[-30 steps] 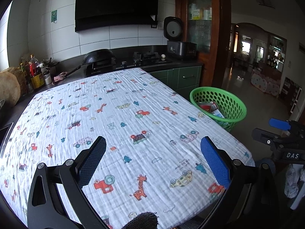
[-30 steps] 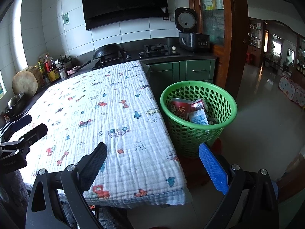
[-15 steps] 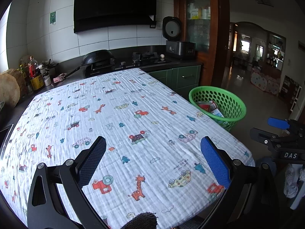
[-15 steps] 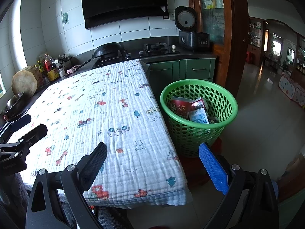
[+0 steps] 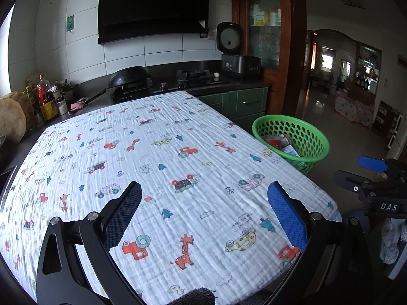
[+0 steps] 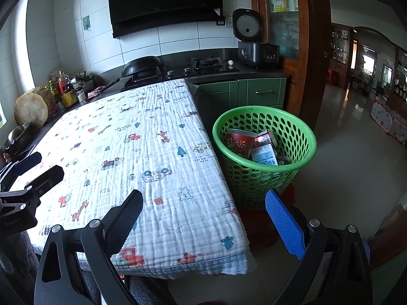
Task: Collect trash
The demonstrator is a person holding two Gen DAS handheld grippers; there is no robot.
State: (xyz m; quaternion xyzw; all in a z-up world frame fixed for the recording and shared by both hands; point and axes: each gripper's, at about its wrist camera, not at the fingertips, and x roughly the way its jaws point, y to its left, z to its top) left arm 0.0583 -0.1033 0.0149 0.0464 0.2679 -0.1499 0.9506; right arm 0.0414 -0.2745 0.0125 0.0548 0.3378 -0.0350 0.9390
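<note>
A green perforated basket (image 6: 264, 152) stands on the floor at the table's right side and holds trash: a red cup (image 6: 239, 143) and paper wrappers (image 6: 264, 155). It also shows in the left wrist view (image 5: 292, 137). My left gripper (image 5: 203, 195) is open and empty above the near part of the table with the white animal-print cloth (image 5: 152, 157). My right gripper (image 6: 203, 200) is open and empty over the table's near right corner, short of the basket. Each gripper shows in the other's view: the right one (image 5: 371, 172), the left one (image 6: 33, 167).
A dark counter (image 5: 142, 86) behind the table carries a wok (image 5: 129, 76), a gas hob (image 5: 193, 75), a rice cooker (image 5: 236, 58) and several bottles (image 5: 45, 99). Green cabinets (image 6: 254, 94) stand behind the basket. A tiled floor (image 6: 351, 167) stretches right towards a doorway.
Both views have shifted slightly, as both grippers drift a little. The jaws stay open and nothing on the table or in the basket has moved.
</note>
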